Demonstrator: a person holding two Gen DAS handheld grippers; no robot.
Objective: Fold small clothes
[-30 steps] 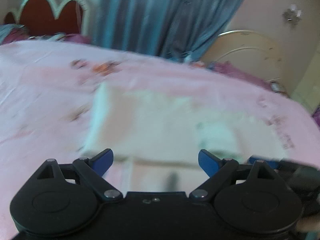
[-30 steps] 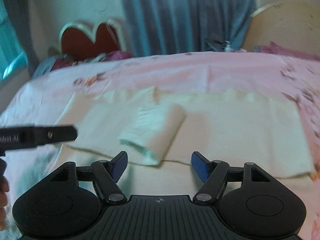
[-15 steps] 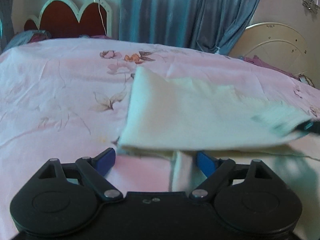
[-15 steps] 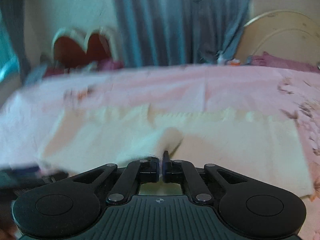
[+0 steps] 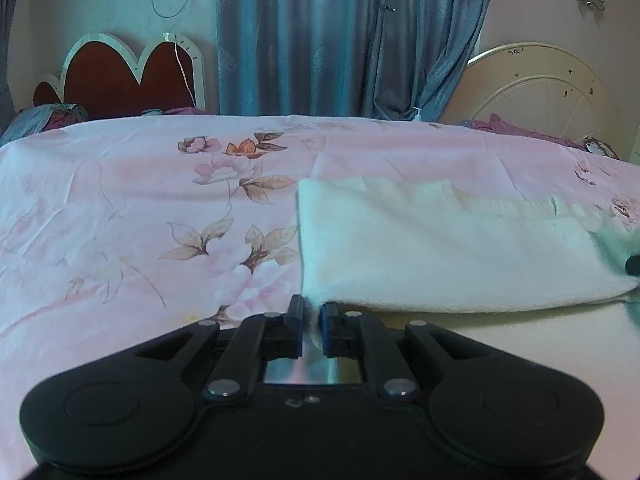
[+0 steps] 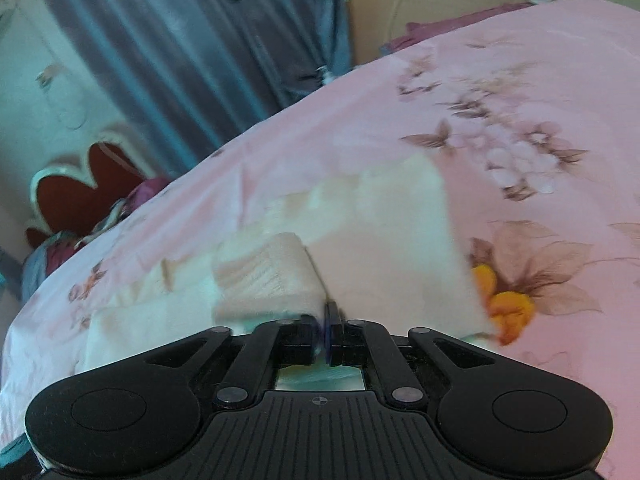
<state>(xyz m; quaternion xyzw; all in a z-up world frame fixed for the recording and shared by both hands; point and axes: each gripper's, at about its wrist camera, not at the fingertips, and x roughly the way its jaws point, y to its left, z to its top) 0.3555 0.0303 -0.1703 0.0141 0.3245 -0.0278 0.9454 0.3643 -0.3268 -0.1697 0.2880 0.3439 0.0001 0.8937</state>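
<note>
Change: both claws stood wide before; now the left gripper (image 5: 311,322) is clenched on the near left corner of the garment (image 5: 440,248), and the right gripper (image 6: 324,330) grasps its cuff.
Place: cream garment lies on the pink bedsheet (image 5: 120,220), right of centre.
Advice: lift both corners level, keep cloth tight, then lay edges together.
Direction: long axis runs left to right.

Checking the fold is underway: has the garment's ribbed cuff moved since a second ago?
Yes. In the right wrist view the ribbed cuff, pinched by the right hand-held gripper, has been carried from the garment's middle toward its right edge, nearer the bedsheet's orange flower.
</note>
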